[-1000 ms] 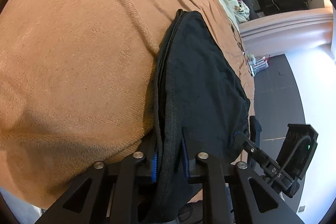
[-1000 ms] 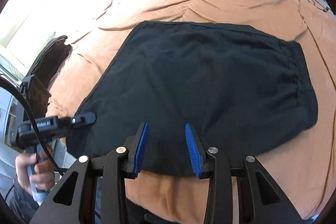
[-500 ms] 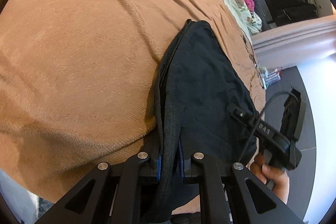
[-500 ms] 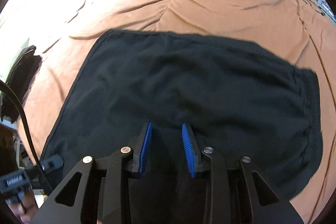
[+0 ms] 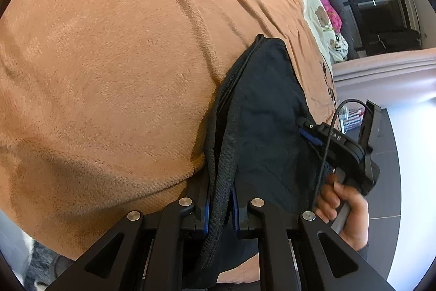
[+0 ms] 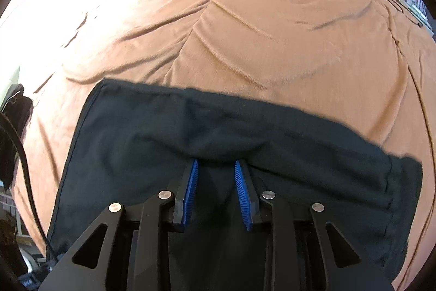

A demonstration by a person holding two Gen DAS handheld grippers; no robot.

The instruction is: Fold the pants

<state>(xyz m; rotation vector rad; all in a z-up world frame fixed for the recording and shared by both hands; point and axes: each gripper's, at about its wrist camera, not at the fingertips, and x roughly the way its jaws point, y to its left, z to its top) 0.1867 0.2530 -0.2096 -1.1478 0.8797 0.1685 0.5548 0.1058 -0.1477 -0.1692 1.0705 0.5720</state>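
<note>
The black pants (image 6: 272, 143) lie folded on the brown blanket (image 6: 245, 32) near the bed's front edge. My left gripper (image 5: 220, 198) is shut on the pants' ribbed waistband edge (image 5: 222, 154). My right gripper (image 6: 215, 176) is open, its blue pads astride a raised fold of the pants, with fabric between the fingers. In the left wrist view the right gripper (image 5: 313, 132) pushes into the pants (image 5: 267, 113) from the side, held by a hand (image 5: 343, 209).
The brown blanket (image 5: 109, 59) covers the bed. Pillows and soft toys (image 5: 324, 7) lie at the head end. A dark cable (image 6: 408, 59) runs along the blanket's right side. Grey floor (image 5: 387, 168) lies beyond the bed edge.
My right gripper has moved forward over the pants and now straddles a fold of fabric. My left gripper keeps its hold on the waistband.
</note>
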